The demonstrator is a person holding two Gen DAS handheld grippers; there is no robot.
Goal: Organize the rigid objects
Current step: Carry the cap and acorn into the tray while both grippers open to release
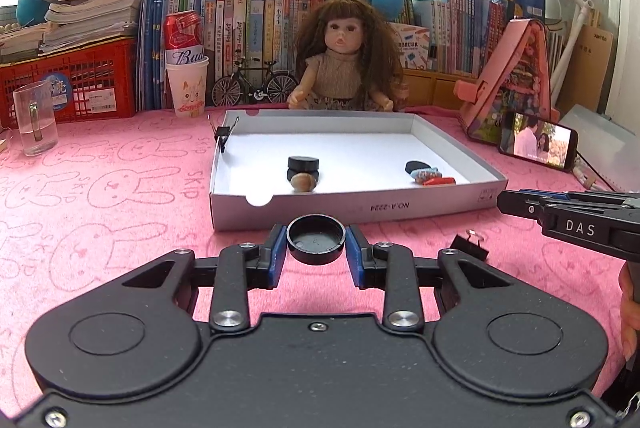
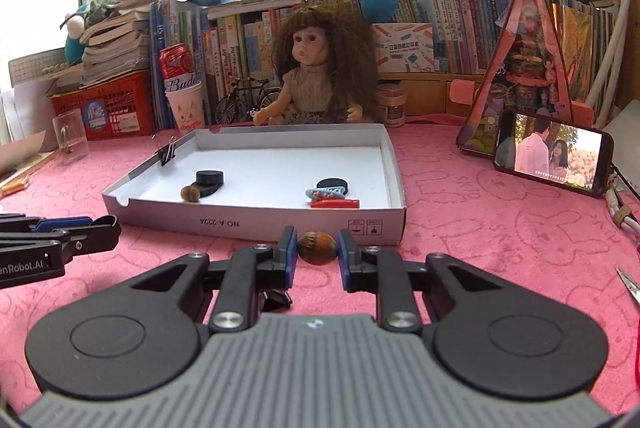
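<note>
My left gripper (image 1: 316,246) is shut on a round black cap (image 1: 316,239), hollow side up, just in front of the white cardboard tray (image 1: 352,205). My right gripper (image 2: 317,248) is shut on a brown nut (image 2: 317,247) near the tray's front wall (image 2: 256,226). Inside the tray lie stacked black caps (image 1: 303,165), another brown nut (image 1: 304,183), a flat black disc (image 1: 416,166), a patterned blue clip (image 1: 426,173) and a red piece (image 1: 439,181). A black binder clip (image 1: 222,135) is clamped on the tray's left wall.
A loose black binder clip (image 1: 470,246) lies on the pink cloth at my left gripper's right. A doll (image 1: 344,55), a phone (image 2: 552,153), a glass mug (image 1: 35,117), a paper cup with a can (image 1: 187,83) and book rows ring the tray's far side.
</note>
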